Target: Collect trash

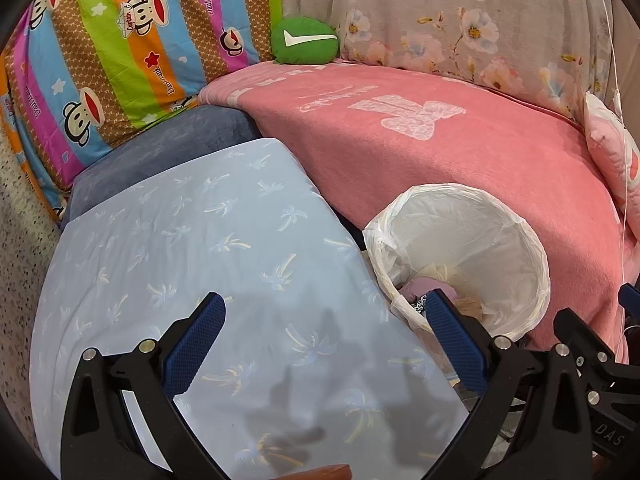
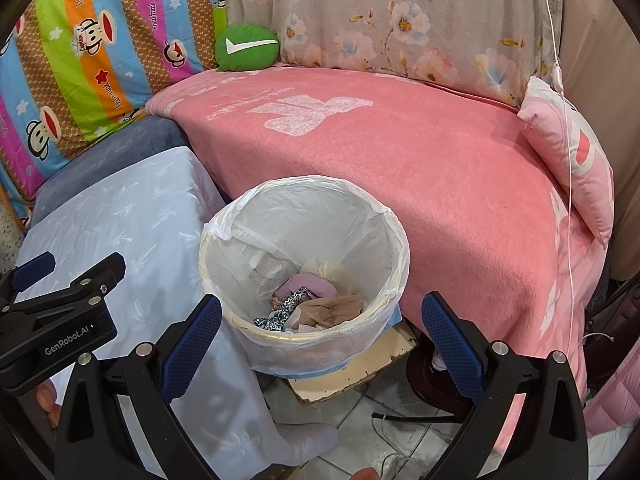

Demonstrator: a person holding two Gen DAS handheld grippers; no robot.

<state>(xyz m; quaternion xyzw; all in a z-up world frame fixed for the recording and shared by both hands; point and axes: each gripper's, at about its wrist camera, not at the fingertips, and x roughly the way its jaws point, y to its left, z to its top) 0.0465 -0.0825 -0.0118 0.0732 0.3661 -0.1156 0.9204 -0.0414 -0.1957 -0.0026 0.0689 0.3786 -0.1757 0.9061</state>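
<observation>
Apparently between pickups: left hand-held gripper (image 1: 324, 344) spread wide and holding nothing, hovering over the pale blue palm-print cloth (image 1: 192, 256); right hand-held gripper (image 2: 320, 340) likewise spread and empty, poised above the bin (image 2: 304, 344). Bin lined with a white plastic bag, wedged between the blue-covered surface and the near edge of the bed, standing on a worn board (image 2: 360, 376) over tiled floor. Inside, at the bottom: lilac fabric, a leopard-print scrap, beige stockings (image 2: 332, 308). No loose trash visible on either cloth, so probably near the end, or due a search elsewhere; next move likely calls for swinging away from the bin to hunt for leftovers. Bed under a pink blanket (image 2: 400, 168), green cushion (image 2: 246, 52) at its far left corner, pink pillow (image 2: 568, 152) at the right edge. Striped monkey-print bedding (image 1: 100, 64) and floral fabric (image 1: 460, 16) behind. Thin white cord hanging at right.
</observation>
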